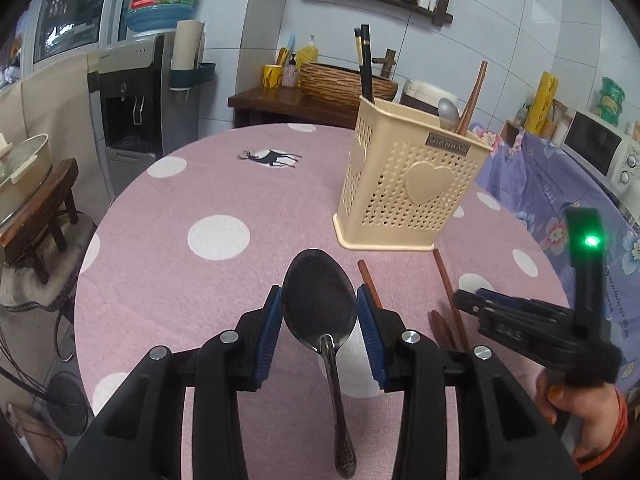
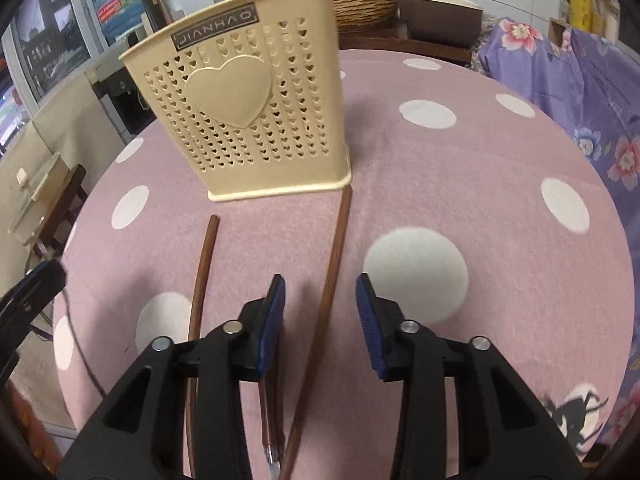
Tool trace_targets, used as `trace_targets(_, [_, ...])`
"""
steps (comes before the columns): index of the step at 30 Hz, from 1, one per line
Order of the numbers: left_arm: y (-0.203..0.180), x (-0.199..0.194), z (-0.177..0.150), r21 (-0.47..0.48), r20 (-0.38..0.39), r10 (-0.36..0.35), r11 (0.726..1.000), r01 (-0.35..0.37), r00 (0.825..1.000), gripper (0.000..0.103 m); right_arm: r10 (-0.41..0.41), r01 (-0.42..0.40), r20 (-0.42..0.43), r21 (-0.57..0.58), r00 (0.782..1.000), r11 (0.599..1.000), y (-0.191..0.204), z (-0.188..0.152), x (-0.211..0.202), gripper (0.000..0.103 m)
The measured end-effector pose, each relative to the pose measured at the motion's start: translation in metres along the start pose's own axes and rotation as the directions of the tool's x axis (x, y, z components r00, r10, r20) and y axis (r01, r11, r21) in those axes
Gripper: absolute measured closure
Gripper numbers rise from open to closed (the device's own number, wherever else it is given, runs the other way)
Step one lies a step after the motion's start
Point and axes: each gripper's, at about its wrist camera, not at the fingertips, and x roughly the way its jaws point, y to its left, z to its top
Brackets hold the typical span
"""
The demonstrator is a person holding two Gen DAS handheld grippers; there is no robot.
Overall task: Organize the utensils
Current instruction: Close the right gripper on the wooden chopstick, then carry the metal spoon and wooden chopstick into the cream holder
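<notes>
Clearly dark metal spoon [image 1: 320,304], ornate handle

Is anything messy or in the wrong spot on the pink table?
Yes. Two brown chopsticks lie loose on the tablecloth before the cream holder, splayed apart rather than standing inside it. The left gripper holds a metal spoon by its bowl.

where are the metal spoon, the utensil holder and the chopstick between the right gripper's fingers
metal spoon [image 1: 319,292], left wrist view, middle of its bowl
utensil holder [image 2: 240,92], right wrist view, raised heart on its front
chopstick [image 2: 335,256], right wrist view, mid shaft
</notes>
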Motion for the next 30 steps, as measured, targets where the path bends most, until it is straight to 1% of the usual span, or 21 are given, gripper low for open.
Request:
trace_targets(1, [0.001,0.0,0.001,0.0,0.003,-0.001,1.0,0.001,1.0,0.065,-0.013,0.013,-0.011,-0.006,1.0,1.0,0.002,0.006,0.006,0.074])
trace_targets(3, [0.003,0.0,0.004,0.003,0.007,-0.007,1.0,0.007,1.0,0.065,-0.027,0.027,-0.038,-0.015,0.999,1.0,0.004,0.013,0.017,0.079])
trace_targets(5, [0.003,0.0,0.006,0.007,0.012,-0.01,1.0,0.01,1.0,0.065,-0.064,0.063,-0.056,-0.029,0.996,0.998,0.004,0.019,0.026,0.08])
trace_targets(8, [0.003,0.003,0.008,0.006,0.01,-0.019,1.0,0.019,1.0,0.065,-0.079,0.076,-0.083,-0.039,0.993,0.996,0.005,0.024,0.036,0.08])
trace_targets(11, [0.005,0.005,0.009,0.005,0.008,-0.028,1.0,0.028,1.0,0.065,-0.106,0.103,-0.084,-0.04,0.991,0.994,0.005,0.029,0.041,0.081])
trace_targets(13, [0.005,0.005,0.009,0.008,0.009,-0.029,1.0,0.029,1.0,0.065,-0.108,0.106,-0.087,-0.023,0.99,0.994,0.003,0.032,0.043,0.082])
trace_targets(15, [0.005,0.005,0.01,0.008,0.01,-0.03,1.0,0.03,0.999,0.065,-0.126,0.124,-0.085,-0.018,0.988,0.992,0.003,0.033,0.044,0.09])
trace_targets(17, [0.005,0.005,0.01,0.009,0.01,-0.032,0.999,0.032,0.999,0.065,-0.136,0.135,-0.083,-0.015,0.987,0.991,0.002,0.035,0.045,0.093])
trace_targets(22, [0.004,0.004,0.01,0.014,0.011,-0.034,0.999,0.033,0.999,0.065,-0.093,0.097,-0.09,0.034,0.992,0.995,-0.008,0.035,0.041,0.095])
trace_targets(26, [0.003,0.003,0.01,0.015,0.011,-0.032,0.999,0.032,0.999,0.065,-0.016,0.026,-0.092,0.116,0.996,0.993,-0.023,0.032,0.035,0.095])
trace_targets(30, [0.003,0.002,0.01,0.012,0.01,-0.038,0.999,0.038,0.999,0.065,0.033,-0.026,-0.044,0.165,0.998,0.986,-0.037,0.028,0.015,0.095])
